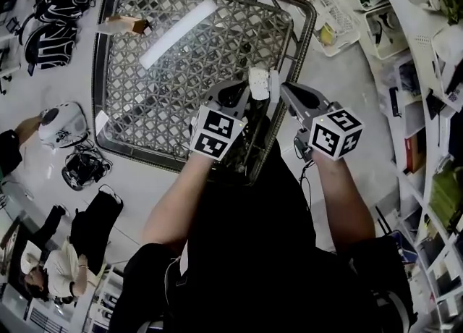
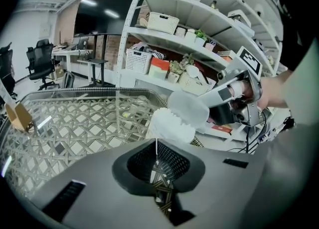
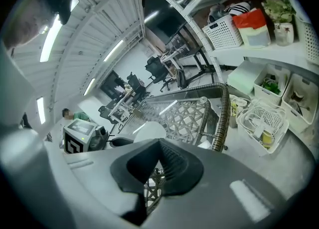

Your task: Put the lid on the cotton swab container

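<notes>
Over the near right edge of the glass-topped wicker table (image 1: 101, 71), my two grippers meet. The left gripper (image 1: 249, 94) is shut on the white cotton swab container (image 1: 258, 82), which shows full of swabs (image 2: 167, 126) just past its jaws in the left gripper view. My right gripper (image 1: 283, 87) is shut on the round translucent lid (image 2: 188, 108). It holds the lid tilted against the container's upper right rim. In the right gripper view the lid (image 3: 149, 132) peeks out above the jaws, and the left gripper's marker cube (image 3: 79, 136) is at the left.
A small brown box (image 1: 124, 25) lies at the table's far left. White baskets (image 1: 331, 14) and loaded shelves (image 1: 434, 107) stand to the right. Dark backpacks (image 1: 52, 2) lie on the floor at the left, and a seated person (image 1: 43, 266) is at the lower left.
</notes>
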Demonstrator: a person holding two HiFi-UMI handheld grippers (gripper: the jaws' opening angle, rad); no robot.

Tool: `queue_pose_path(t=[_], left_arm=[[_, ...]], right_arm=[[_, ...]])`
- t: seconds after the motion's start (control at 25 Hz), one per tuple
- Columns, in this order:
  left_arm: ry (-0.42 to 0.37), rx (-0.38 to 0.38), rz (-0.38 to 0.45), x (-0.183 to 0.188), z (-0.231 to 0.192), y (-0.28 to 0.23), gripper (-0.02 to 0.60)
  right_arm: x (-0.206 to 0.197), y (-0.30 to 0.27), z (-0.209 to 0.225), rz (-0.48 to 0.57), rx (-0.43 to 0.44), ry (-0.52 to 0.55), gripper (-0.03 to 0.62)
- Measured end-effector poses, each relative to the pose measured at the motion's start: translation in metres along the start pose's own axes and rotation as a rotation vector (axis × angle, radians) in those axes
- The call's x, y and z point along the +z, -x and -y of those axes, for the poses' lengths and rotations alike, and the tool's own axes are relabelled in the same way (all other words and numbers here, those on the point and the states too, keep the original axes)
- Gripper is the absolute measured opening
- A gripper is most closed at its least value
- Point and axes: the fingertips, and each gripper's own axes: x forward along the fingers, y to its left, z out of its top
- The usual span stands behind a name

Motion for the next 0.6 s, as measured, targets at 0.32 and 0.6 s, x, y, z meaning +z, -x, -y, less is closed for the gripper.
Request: queue_pose_path(t=[0.32, 0.6], left_arm=[[0.056, 0.027, 0.046, 0.002, -0.010, 0.016, 0.009], [0.127, 0.067, 0.048, -0.023, -0.032, 0.039, 0.009]], right_arm=[[0.009, -0.009, -0.016, -0.033, -0.007, 0.091, 0.009], [0.005, -0.025, -0.032, -0.109, -0.043, 0.224, 0.009]])
